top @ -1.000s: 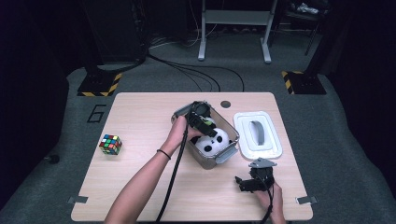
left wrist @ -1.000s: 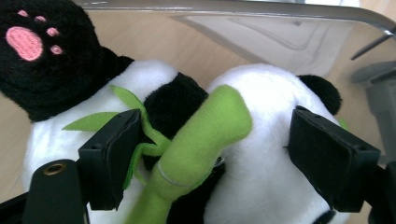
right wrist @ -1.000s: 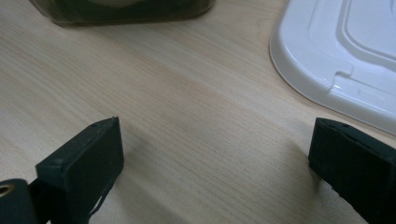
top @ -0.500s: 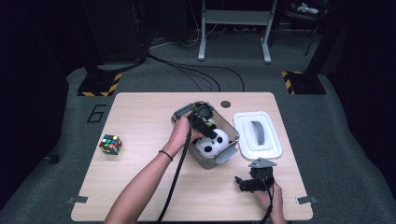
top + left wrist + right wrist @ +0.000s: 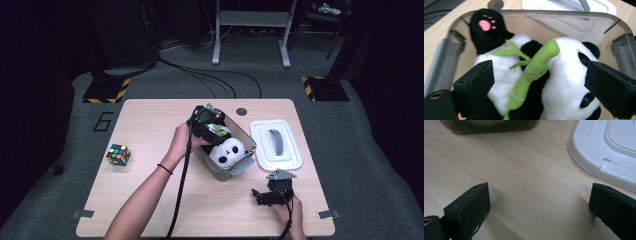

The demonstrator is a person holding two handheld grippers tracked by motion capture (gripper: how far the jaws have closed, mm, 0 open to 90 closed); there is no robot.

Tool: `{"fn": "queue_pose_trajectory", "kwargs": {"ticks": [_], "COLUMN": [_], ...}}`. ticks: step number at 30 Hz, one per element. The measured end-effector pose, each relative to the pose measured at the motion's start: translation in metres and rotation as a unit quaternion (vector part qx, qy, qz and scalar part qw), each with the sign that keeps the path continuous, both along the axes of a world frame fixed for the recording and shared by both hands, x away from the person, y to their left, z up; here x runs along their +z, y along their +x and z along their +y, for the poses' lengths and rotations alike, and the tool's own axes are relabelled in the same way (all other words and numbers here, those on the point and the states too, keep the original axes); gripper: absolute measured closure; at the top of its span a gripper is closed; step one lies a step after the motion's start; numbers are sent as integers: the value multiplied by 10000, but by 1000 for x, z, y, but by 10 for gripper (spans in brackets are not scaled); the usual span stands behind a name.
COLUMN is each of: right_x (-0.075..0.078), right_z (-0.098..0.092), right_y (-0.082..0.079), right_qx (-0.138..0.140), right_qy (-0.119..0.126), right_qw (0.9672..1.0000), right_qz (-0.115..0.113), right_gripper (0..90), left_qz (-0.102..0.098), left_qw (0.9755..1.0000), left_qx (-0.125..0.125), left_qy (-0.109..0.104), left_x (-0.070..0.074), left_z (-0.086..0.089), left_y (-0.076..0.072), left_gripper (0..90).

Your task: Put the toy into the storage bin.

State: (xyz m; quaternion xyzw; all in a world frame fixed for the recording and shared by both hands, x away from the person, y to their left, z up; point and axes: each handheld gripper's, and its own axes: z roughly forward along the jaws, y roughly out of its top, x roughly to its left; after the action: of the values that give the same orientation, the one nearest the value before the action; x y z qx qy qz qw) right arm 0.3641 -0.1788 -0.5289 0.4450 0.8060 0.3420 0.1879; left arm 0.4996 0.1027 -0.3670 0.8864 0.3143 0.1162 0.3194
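Table (image 5: 150, 200): a pale wood top with a dark round hole at its far edge; everything below sits on it.
Clear bin (image 5: 248, 161): a see-through tub with grey latches, standing open near the middle of the table, turned at an angle to the edges. In the left gripper view its rim (image 5: 544, 12) curves round the toy.
White lid (image 5: 276, 146): lies flat just beside the bin, on its right, handle side up; its corner also comes into the right gripper view (image 5: 609, 147).
Panda toy (image 5: 227, 151): lies inside the bin, the white face towards the near end. The left gripper view shows it on its back (image 5: 564, 82), one black paw with pink pads raised to the far corner, a green plush bamboo stalk (image 5: 534, 67) across its chest.
Left gripper (image 5: 210, 131): hangs over the far end of the bin, pointing down at the toy. Its jaws have just been opening and stand wide apart, one each side of the panda, the pads clear of the plush.
Right gripper (image 5: 261, 196): rests low by the near right edge of the table, well apart from the bin. Its jaws gape wide over bare wood, with nothing between them.
Puzzle cube (image 5: 118, 154): a small coloured cube, alone on the left side of the table.
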Motion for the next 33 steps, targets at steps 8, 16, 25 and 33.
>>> {"fn": "queue_pose_trajectory", "kwargs": {"ticks": [8, 16, 25, 33], "right_x": [0, 0, 0, 0], "right_z": [0, 0, 0, 0], "right_y": [0, 0, 0, 0], "right_qx": [-9, -12, -12, 1], "right_qy": [4, 11, 11, 1], "right_qw": [10000, 10000, 10000, 10000], "right_qz": [3, 0, 1, -12], "right_gripper": [26, 28, 28, 28], "left_qz": [-170, -318, -434, -484], "left_qw": [9997, 9991, 9973, 9955], "left_qx": [93, 225, 513, 721], "left_qy": [-146, -152, -295, -367], "left_x": [12, 22, 22, 18], "left_z": [23, 49, 79, 103], "left_y": [-9, -18, -25, -31], "left_gripper": [53, 29, 17, 3]}}
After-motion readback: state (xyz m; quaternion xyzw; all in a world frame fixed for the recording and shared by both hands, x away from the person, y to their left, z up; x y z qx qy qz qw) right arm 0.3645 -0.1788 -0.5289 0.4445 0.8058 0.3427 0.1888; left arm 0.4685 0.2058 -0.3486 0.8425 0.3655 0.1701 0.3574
